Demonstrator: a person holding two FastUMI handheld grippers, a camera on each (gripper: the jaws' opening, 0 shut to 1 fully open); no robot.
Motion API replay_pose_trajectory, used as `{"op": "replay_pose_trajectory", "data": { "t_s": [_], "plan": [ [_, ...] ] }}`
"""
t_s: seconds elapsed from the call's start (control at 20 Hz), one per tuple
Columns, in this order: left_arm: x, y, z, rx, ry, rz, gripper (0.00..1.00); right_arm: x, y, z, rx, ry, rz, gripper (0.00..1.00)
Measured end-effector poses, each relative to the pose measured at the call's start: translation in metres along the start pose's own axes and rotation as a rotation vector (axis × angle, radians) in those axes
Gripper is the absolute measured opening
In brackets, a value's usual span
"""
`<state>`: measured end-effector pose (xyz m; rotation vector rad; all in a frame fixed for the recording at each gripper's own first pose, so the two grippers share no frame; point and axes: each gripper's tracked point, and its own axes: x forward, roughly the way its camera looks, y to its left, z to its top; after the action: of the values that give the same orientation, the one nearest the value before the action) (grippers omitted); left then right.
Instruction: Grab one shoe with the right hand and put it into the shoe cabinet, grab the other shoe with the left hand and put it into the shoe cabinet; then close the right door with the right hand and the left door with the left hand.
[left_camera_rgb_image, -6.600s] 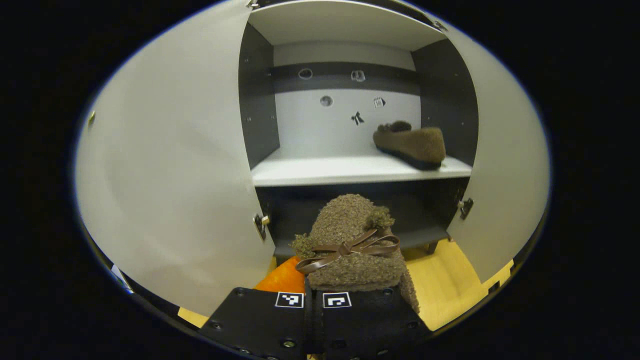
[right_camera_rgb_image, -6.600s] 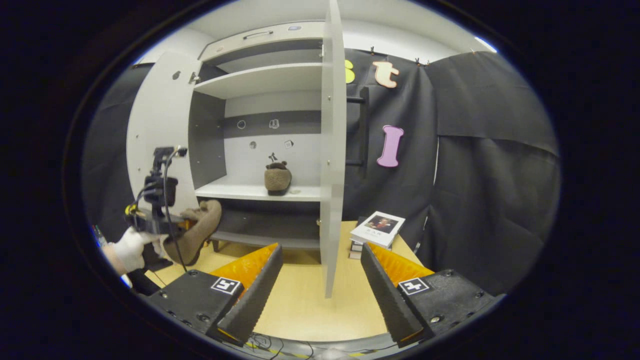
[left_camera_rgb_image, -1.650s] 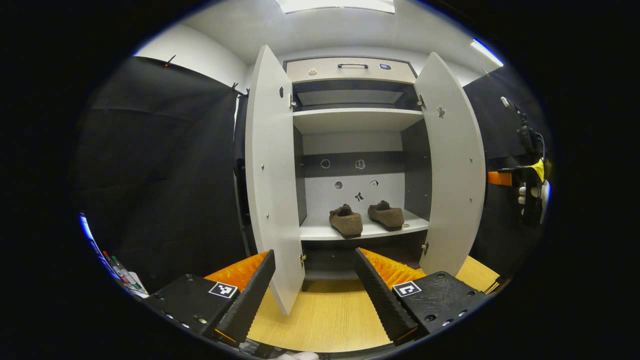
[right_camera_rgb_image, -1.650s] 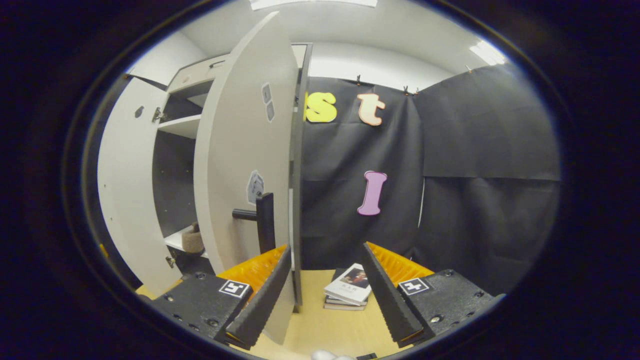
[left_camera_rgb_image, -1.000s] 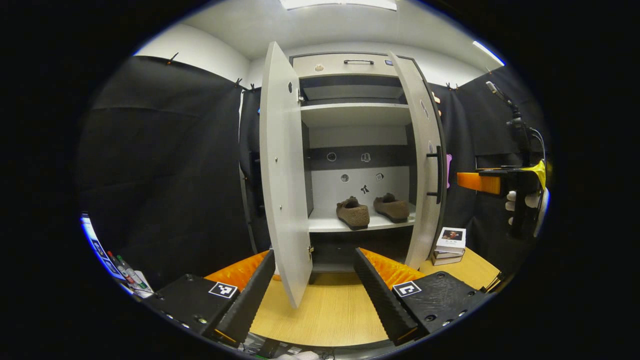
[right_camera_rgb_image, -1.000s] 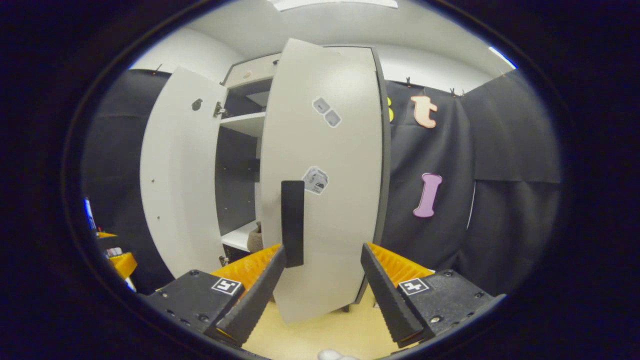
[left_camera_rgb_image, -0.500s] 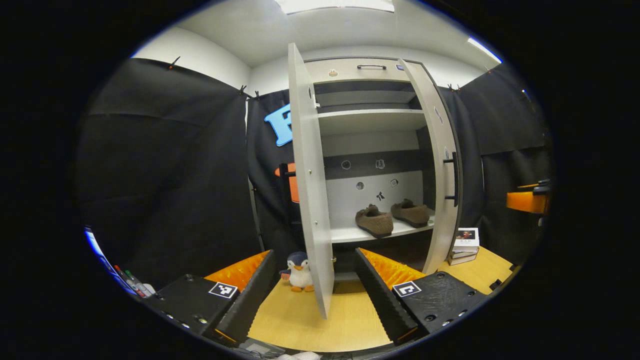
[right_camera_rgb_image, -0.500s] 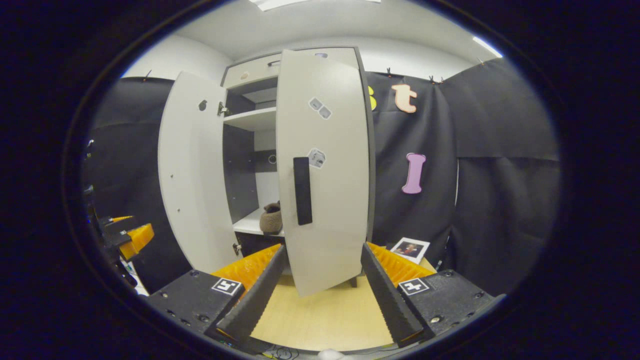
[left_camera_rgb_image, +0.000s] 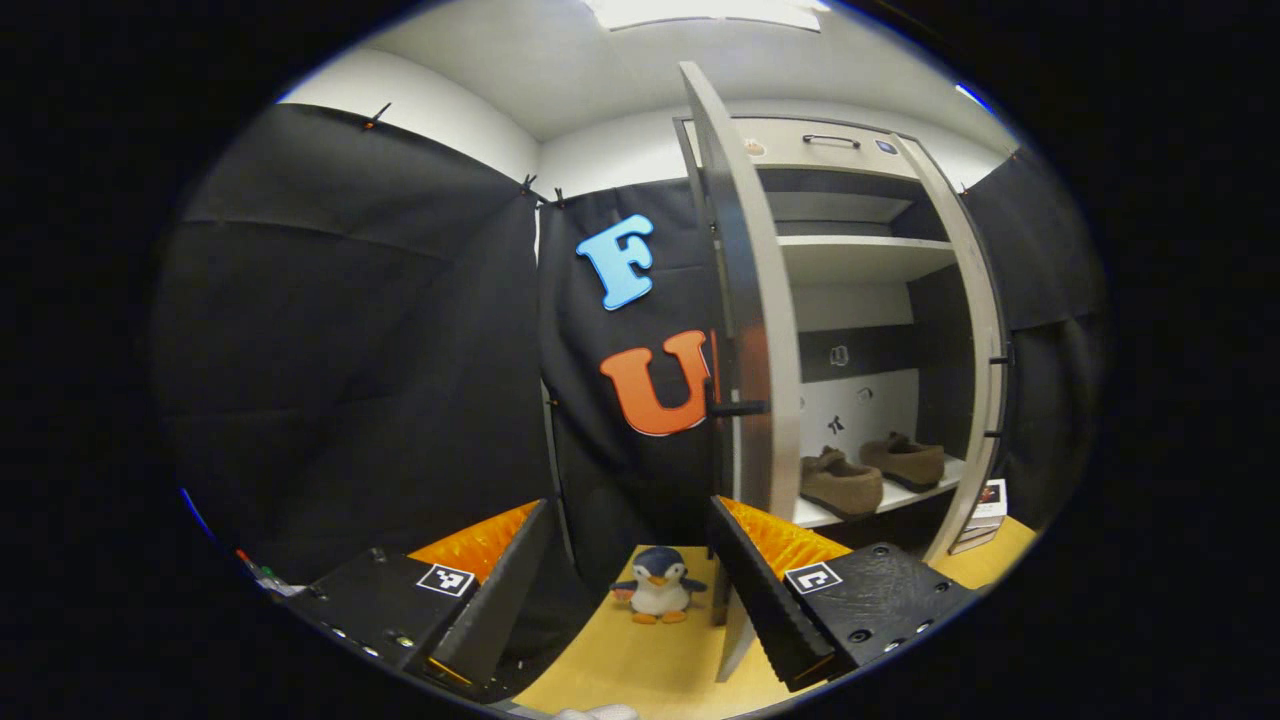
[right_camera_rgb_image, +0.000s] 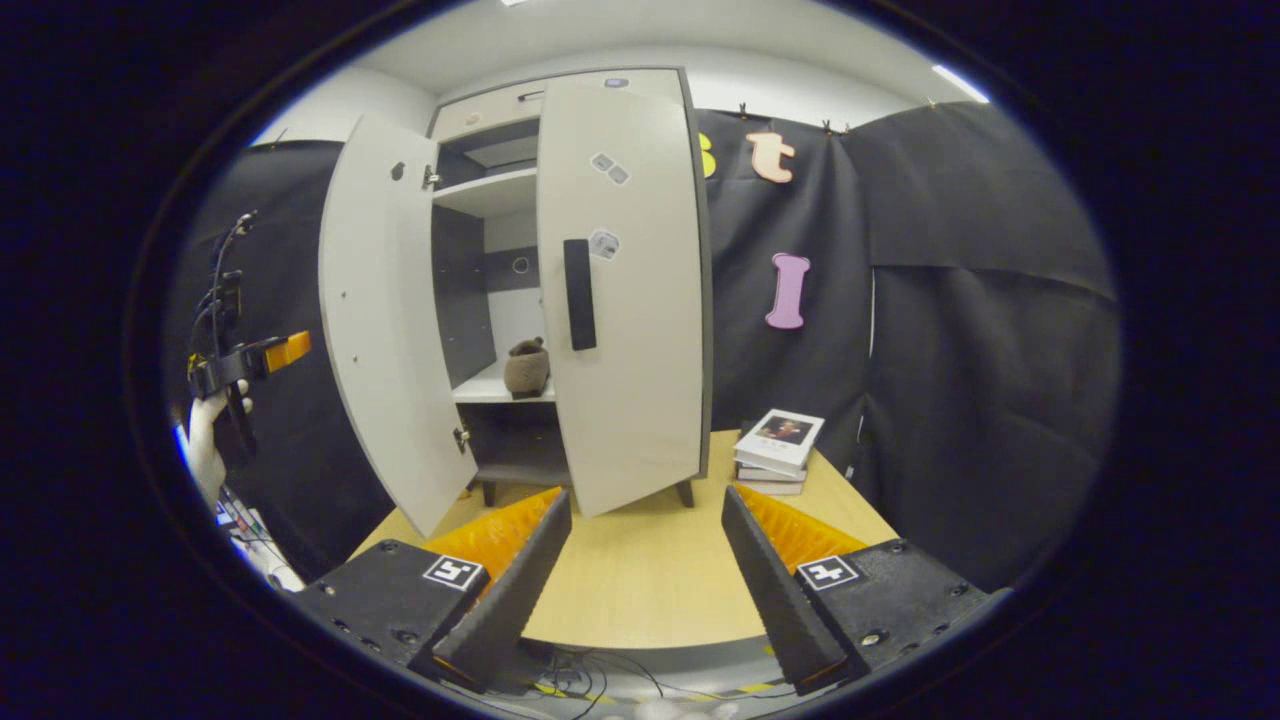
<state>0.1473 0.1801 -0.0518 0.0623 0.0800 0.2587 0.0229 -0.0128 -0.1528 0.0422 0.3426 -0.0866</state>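
Tall white shoe cabinet (right_camera_rgb_image: 500, 105) with right door (right_camera_rgb_image: 620, 300) nearly closed, left door (right_camera_rgb_image: 385, 320) swung wide, two brown fuzzy shoes (left_camera_rgb_image: 840, 483) on shelf, left gripper (left_camera_rgb_image: 630, 585) and right gripper (right_camera_rgb_image: 640, 575) jaws wide, bare wooden surface (right_camera_rgb_image: 640, 570) between, toy penguin (left_camera_rgb_image: 658, 585) near left door, stacked books (right_camera_rgb_image: 778, 450) right.

Fuzzy brown shoes (left_camera_rgb_image: 870, 473); smooth matt doors (right_camera_rgb_image: 620, 300); wood-grain table (right_camera_rgb_image: 640, 580).

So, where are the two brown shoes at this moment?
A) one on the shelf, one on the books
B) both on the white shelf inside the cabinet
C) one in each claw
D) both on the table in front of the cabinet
B: the two brown shoes sit side by side on the white shelf inside the cabinet.
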Motion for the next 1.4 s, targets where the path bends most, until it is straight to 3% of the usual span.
{"op": "replay_pose_trajectory", "data": {
  "t_s": [0.3,0.35,0.65,0.7,0.75,0.9,1.05,1.4],
  "plan": [
    [0.036,0.000,0.001,0.003,0.016,-0.008,1.00,-0.003,-0.007,0.003,-0.012,-0.007,-0.022,0.99],
    [0.037,0.001,0.000,0.000,0.010,-0.009,0.94,-0.003,-0.008,0.003,-0.009,-0.008,-0.023,0.99],
    [0.031,-0.011,0.000,0.061,0.004,-0.016,0.86,0.001,-0.006,0.004,-0.022,0.003,0.003,0.99],
    [0.031,-0.012,0.001,0.054,0.005,-0.015,0.73,0.000,-0.004,0.005,-0.018,-0.001,0.009,0.99],
    [0.032,-0.013,0.001,0.034,0.010,-0.011,0.81,0.000,-0.004,0.007,-0.017,-0.003,0.013,0.99],
    [0.029,-0.014,-0.002,-0.019,0.021,-0.006,0.81,-0.003,-0.006,0.010,-0.023,-0.013,0.014,0.99],
    [0.028,-0.018,0.000,-0.009,0.012,-0.011,0.81,-0.007,-0.013,0.011,-0.026,-0.017,0.005,0.99],
    [0.010,-0.080,0.010,0.015,-0.009,-0.131,0.80,-0.012,-0.018,0.010,-0.017,-0.016,0.008,0.99]
  ]
}}
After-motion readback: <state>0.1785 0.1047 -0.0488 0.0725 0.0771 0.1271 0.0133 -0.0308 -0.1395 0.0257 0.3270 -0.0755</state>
